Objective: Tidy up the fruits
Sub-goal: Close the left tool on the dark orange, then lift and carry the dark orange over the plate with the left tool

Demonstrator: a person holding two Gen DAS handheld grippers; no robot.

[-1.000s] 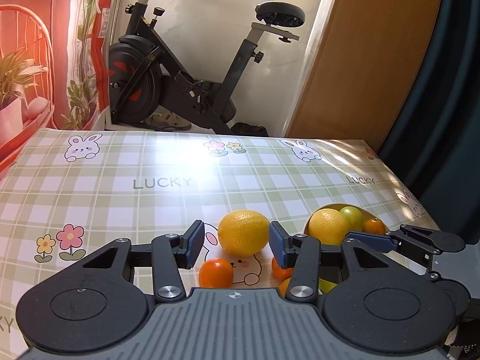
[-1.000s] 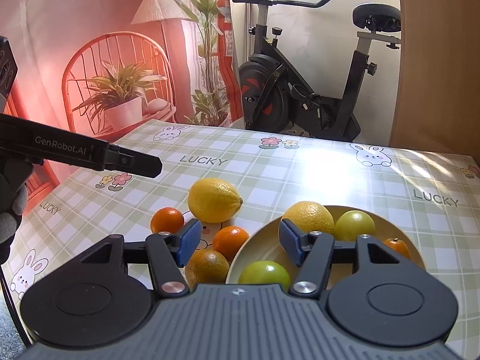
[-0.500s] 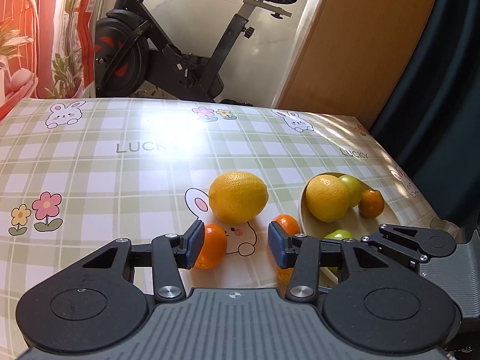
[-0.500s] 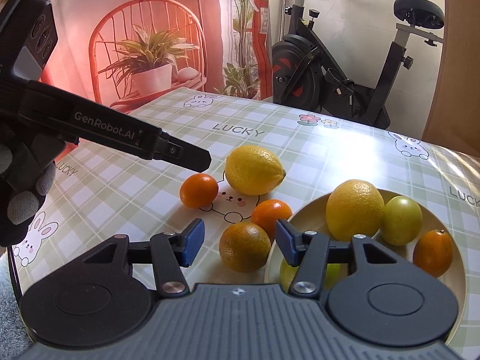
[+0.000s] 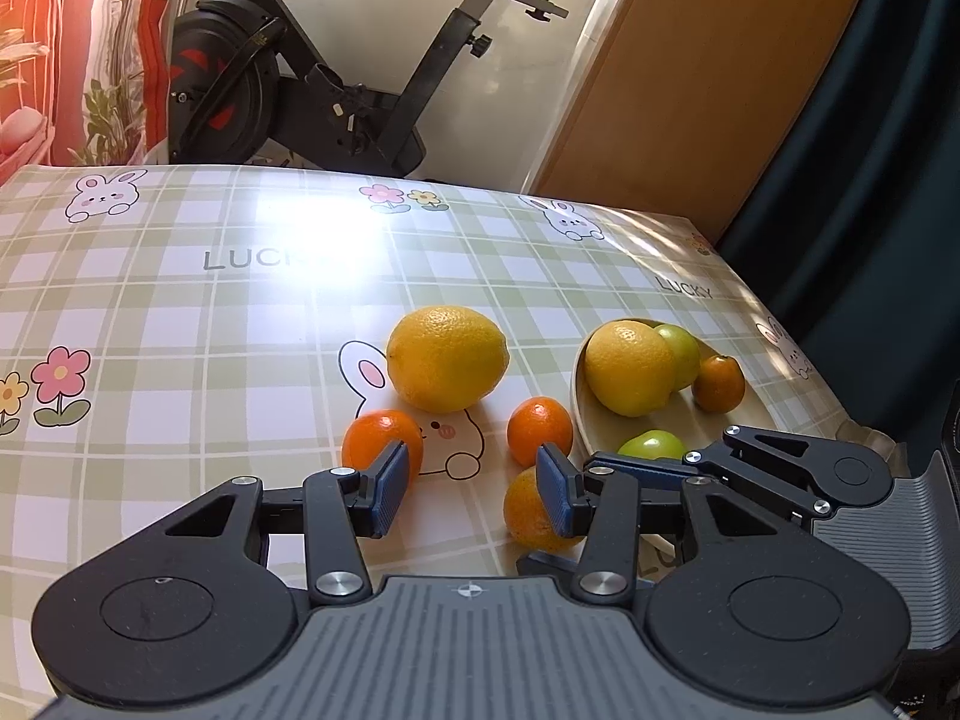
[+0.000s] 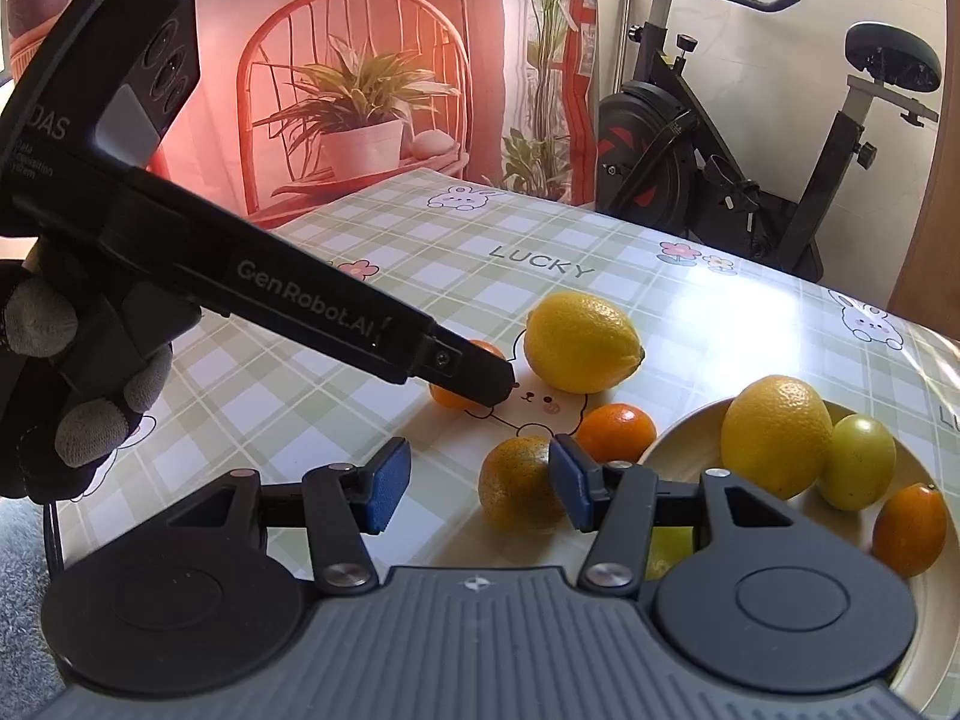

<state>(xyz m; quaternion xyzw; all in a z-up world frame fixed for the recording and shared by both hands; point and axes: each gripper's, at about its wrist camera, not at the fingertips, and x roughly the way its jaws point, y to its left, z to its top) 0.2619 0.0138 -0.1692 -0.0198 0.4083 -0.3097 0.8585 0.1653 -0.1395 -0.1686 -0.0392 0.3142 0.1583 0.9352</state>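
Both pairs of jaws stand partly open and grip nothing: the left gripper (image 5: pixel 471 489) hovers with bare tablecloth between its blue pads, and the right gripper (image 6: pixel 480 483), whose jaws have just been closing, has the dull orange (image 6: pixel 521 485) between its pads without either pad clearly pressing on it. Taking the cream plate (image 6: pixel 678 441) as the landmark, that dull orange lies on the table just beside the plate's near-left rim, and a bright mandarin (image 6: pixel 618 432) sits just beyond it, close to the same rim. A large lemon (image 6: pixel 581 341) rests farther out to the plate's left, with a second mandarin (image 5: pixel 383 441) beside it, partly hidden behind the left gripper's finger in the right wrist view. On the plate lie four fruits: one big lemon (image 6: pixel 777 435), one pale green fruit (image 6: pixel 857 461), one small dark orange fruit (image 6: pixel 909 529) and one green fruit (image 5: pixel 651 444) at the near edge. That makes four loose on the checked tablecloth (image 5: pixel 180 312) and four plated. The dull orange is probably light, firm and round, with pebbled skin that gives the pads some purchase, yet it may roll away if pinched off-centre; the safest hold looks to be across its widest middle, squeezed gently so the peel is not bruised.
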